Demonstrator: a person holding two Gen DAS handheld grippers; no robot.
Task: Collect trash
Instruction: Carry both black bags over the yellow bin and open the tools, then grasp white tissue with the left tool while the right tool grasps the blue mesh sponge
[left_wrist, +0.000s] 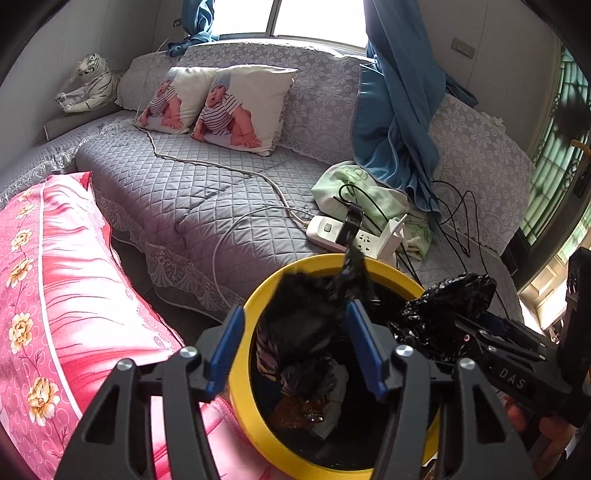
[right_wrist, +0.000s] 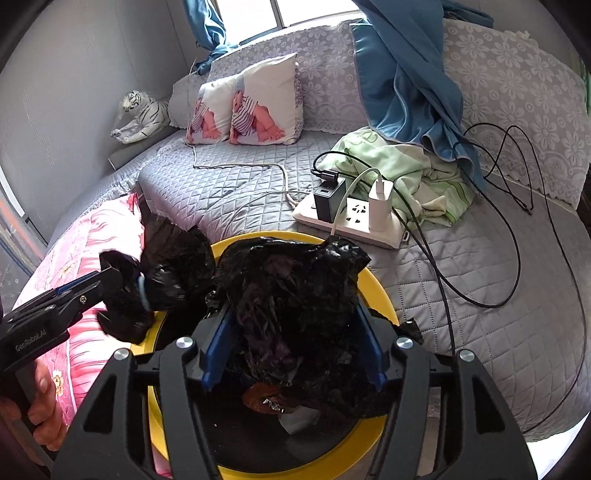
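- A black trash bag (right_wrist: 295, 295) is sitting in the yellow bin (right_wrist: 376, 288), its crumpled top bunching up above the rim; the bin is standing against the edge of the grey quilted bed (right_wrist: 236, 199).
- Inside the bin, under the bag's loose plastic, a brown wrapper (right_wrist: 264, 402) and a white scrap are lying at the bottom.
- The right claw (right_wrist: 295, 350) is standing part open, its blue pads either side of the bag's bunched plastic; whether they are pressing on it I cannot tell.
- The left claw (left_wrist: 295, 350) is hanging open over the bin's mouth with a twisted strip of bag rising between its pads, not visibly pinched.
- A pink flowered cushion (left_wrist: 55, 295) is lying beside the bin on the left claw's side, crowding that rim.
- Just beyond the bin, one white power strip (right_wrist: 354, 218) is resting on the bed, carrying two chargers, one black (right_wrist: 328, 201) and one white (right_wrist: 380, 203); black cables are looping across the quilt near it.
- A green cloth (right_wrist: 406, 173) is lying behind the strip, with a blue curtain (right_wrist: 402, 74) draping over it.
- Two baby-print pillows (right_wrist: 266, 107) and one toy tiger (right_wrist: 142, 116) are sitting at the far end.
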